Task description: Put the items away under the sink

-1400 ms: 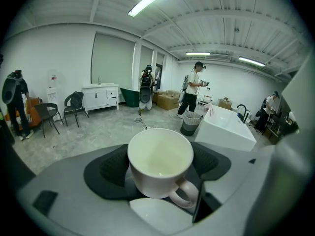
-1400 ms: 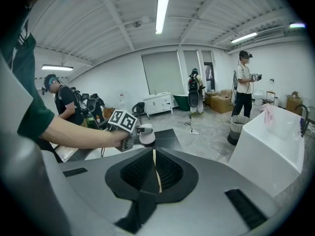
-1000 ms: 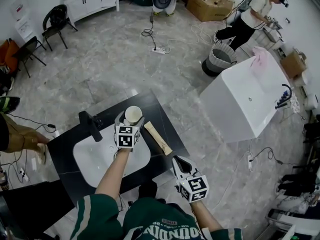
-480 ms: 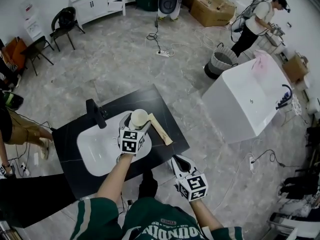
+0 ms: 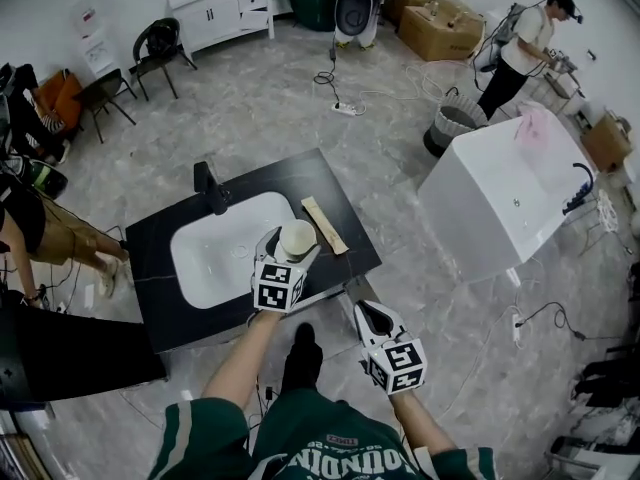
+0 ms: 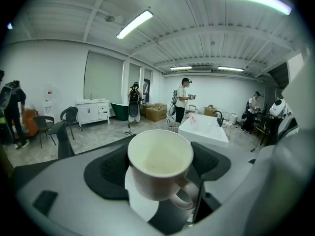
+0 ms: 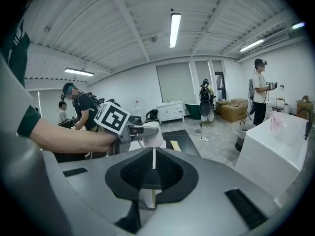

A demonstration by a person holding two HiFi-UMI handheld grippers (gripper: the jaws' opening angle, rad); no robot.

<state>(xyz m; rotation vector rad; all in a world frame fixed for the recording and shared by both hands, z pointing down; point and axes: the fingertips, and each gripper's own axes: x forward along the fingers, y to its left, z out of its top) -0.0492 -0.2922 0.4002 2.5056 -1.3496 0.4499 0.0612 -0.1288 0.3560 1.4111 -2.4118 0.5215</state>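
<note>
A cream mug (image 5: pixel 297 239) is upright in my left gripper (image 5: pixel 296 246), which is shut on it above the front right edge of the white basin (image 5: pixel 215 253). The left gripper view shows the mug (image 6: pixel 160 163) empty, its handle turned toward the camera, with a black pad (image 6: pixel 110 168) against each side. A flat tan stick (image 5: pixel 324 225) lies on the black countertop (image 5: pixel 150 258) right of the basin. My right gripper (image 5: pixel 372 318) hangs in front of the vanity's right corner, shut and empty. In its own view the right gripper (image 7: pixel 153 154) has its pads meeting. The space under the sink is hidden.
A black faucet (image 5: pixel 210 188) stands behind the basin. A white tub (image 5: pixel 500 198) is to the right with a bin (image 5: pixel 452 123) behind it. Cables (image 5: pixel 345 103) lie on the floor. One person (image 5: pixel 40 228) stands at the left, another person (image 5: pixel 520 43) at the back right.
My left gripper has carried the mug from over the basin's back edge toward the counter's front edge. The right gripper has stayed low and shut.
</note>
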